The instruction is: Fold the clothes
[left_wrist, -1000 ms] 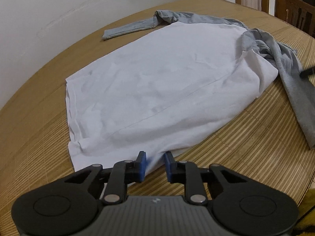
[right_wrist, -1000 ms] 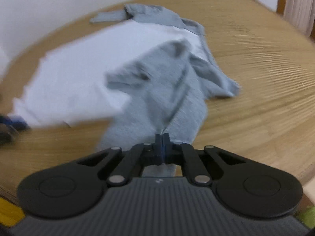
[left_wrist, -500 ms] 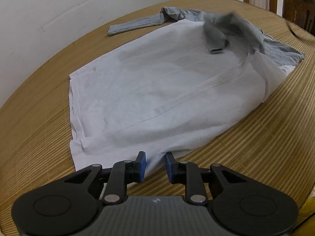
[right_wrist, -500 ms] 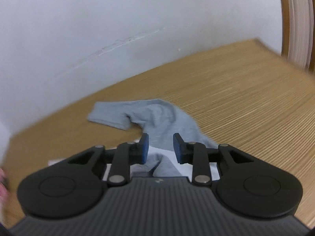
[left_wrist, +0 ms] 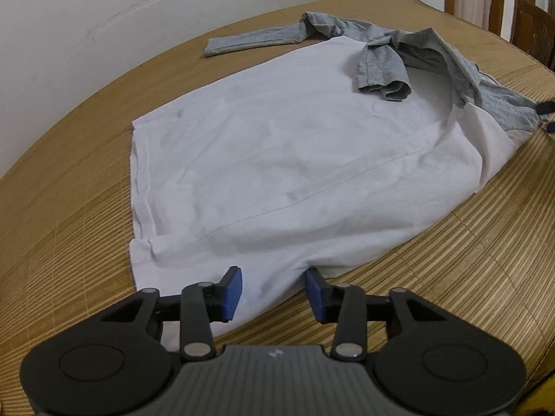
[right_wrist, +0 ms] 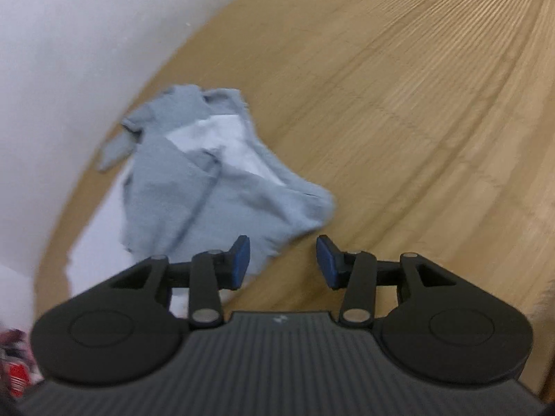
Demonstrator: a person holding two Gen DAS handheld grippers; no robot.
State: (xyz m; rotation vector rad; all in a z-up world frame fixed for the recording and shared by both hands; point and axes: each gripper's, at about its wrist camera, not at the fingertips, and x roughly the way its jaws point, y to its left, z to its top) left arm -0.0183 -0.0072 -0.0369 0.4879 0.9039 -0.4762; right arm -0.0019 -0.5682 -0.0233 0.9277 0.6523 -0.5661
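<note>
White-and-grey shirt (left_wrist: 295,159) spread flat on the desk (left_wrist: 62,215), one grey sleeve (left_wrist: 381,69) folded onto its chest. Left gripper (left_wrist: 274,289) straddles the hem, pads apart. Right gripper (right_wrist: 282,261) opening, empty, beside the shoulder; its view is motion-blurred.

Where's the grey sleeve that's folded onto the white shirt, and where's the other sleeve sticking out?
Folded grey sleeve (left_wrist: 383,71): left wrist view, its middle.
Other grey sleeve (left_wrist: 253,40): left wrist view, mid-length.
White shirt (left_wrist: 277,159): left wrist view, body.
</note>
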